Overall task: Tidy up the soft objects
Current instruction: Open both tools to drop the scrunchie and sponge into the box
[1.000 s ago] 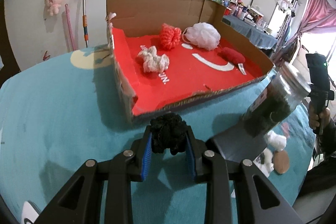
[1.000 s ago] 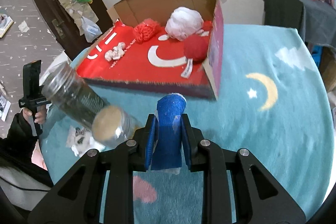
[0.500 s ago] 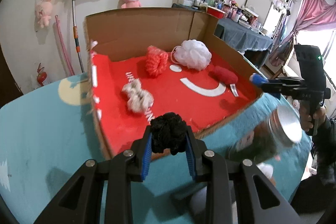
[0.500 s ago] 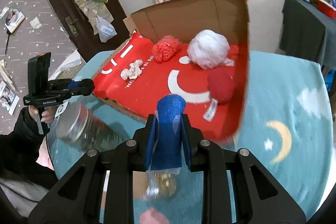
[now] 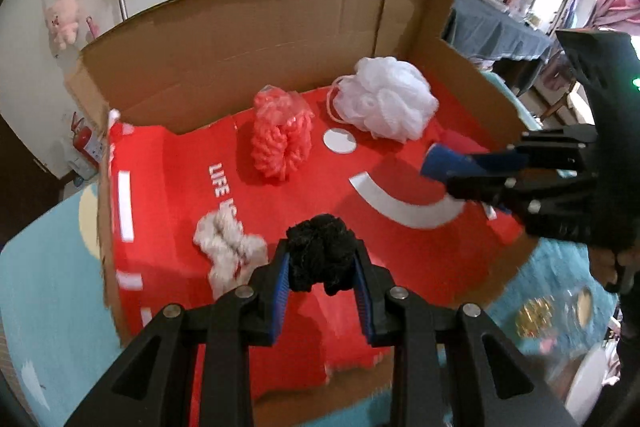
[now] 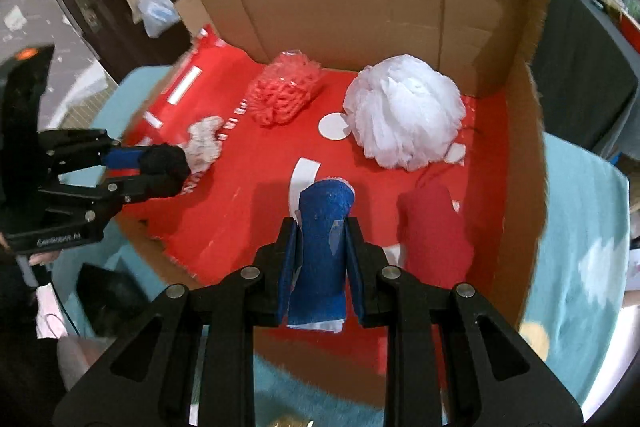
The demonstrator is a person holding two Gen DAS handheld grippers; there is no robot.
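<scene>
Your left gripper [image 5: 322,267] is clamped on a black fuzzy ball [image 5: 320,257], its jaws only a little apart with the pads pressed into both sides of it, and it hangs over the near edge of the box [image 5: 248,39]. Your right gripper [image 6: 322,243] is nearly closed on a blue roll [image 6: 322,247] that stands upright between the pads — it too is over the box's red floor, by the near wall. Inside the box, the white pouf [image 6: 404,115] sits toward the far right corner, the coral yarn bundle [image 5: 282,139] just left of it near the back wall, the cream yarn [image 5: 230,251] at the near left, and the red cloth [image 6: 434,239] against the right wall, just beside the blue roll. The box rests on a blue cloth [image 6: 576,247].
</scene>
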